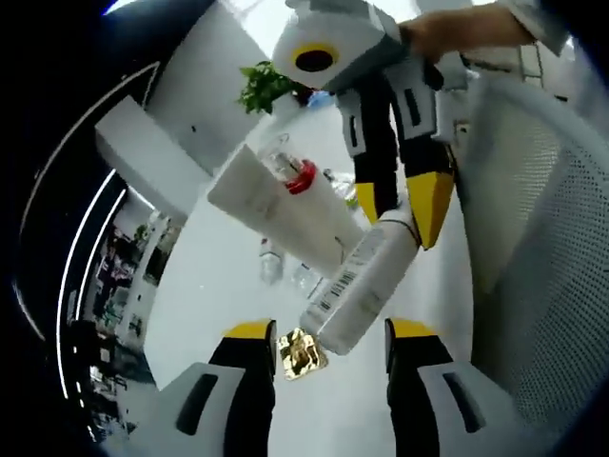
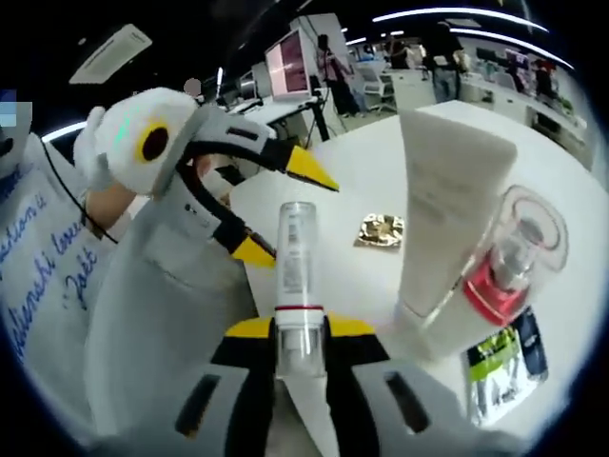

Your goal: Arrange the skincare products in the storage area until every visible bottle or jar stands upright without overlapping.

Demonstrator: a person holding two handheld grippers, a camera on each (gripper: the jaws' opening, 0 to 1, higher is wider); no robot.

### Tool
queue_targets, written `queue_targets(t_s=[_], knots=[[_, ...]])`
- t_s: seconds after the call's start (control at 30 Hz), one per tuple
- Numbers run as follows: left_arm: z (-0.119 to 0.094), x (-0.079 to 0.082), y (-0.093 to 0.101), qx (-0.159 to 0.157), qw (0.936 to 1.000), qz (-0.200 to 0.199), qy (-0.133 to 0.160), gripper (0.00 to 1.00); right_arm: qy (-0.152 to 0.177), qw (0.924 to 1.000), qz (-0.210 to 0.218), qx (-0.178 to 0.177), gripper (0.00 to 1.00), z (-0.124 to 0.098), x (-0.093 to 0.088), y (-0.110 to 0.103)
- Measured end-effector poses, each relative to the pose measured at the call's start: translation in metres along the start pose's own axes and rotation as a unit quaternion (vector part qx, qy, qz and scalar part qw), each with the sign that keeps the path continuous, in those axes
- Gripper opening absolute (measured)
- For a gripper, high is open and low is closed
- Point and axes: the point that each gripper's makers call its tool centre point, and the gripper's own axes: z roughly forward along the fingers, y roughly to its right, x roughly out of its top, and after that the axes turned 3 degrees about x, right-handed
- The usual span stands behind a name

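My right gripper [image 2: 301, 328] is shut on the clear-capped end of a slim white bottle [image 2: 294, 262] and holds it in the air over the white table [image 2: 357, 176]. In the left gripper view this barcoded bottle [image 1: 363, 278] slants down from the right gripper [image 1: 400, 203]. Its free end sits between the jaws of my left gripper [image 1: 330, 333], which is open and not touching it. A tall white tube [image 2: 445, 205] stands upright, and a clear bottle with a red collar [image 2: 502, 267] stands against it. The tube [image 1: 271, 205] and the clear bottle [image 1: 295, 169] also lie behind the held bottle.
A small gold foil piece [image 2: 381, 229] lies on the table, and a green and blue sachet [image 2: 504, 357] lies near the tube. A mesh chair back [image 1: 542, 238] stands close on the right, a green plant [image 1: 262, 86] further off. A person's sleeve [image 2: 57, 257] is at left.
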Motion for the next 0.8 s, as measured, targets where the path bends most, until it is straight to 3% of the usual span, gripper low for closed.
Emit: queue_targets(t_s=[0.2, 0.3, 0.47, 0.53, 0.8], knots=[[0.005, 0.003, 0.003, 0.015, 0.9963, 0.085, -0.005, 0.33, 0.002, 0.9999, 0.015, 0.006, 0.19, 0.0, 0.004, 0.004], [0.007, 0.006, 0.006, 0.017, 0.994, 0.108, -0.003, 0.32, -0.003, 0.9998, 0.019, 0.008, 0.19, 0.0, 0.004, 0.005], [0.009, 0.021, 0.011, 0.009, 0.9895, 0.14, 0.034, 0.29, -0.01, 0.9996, 0.023, 0.014, 0.19, 0.001, 0.003, 0.006], [0.01, 0.023, 0.013, 0.006, 0.9847, 0.171, 0.036, 0.29, -0.013, 0.9994, 0.027, 0.017, 0.19, 0.001, 0.004, 0.006], [0.018, 0.03, 0.02, -0.002, 0.9799, 0.194, 0.046, 0.24, -0.027, 0.9974, 0.051, 0.042, 0.19, -0.003, 0.008, 0.009]])
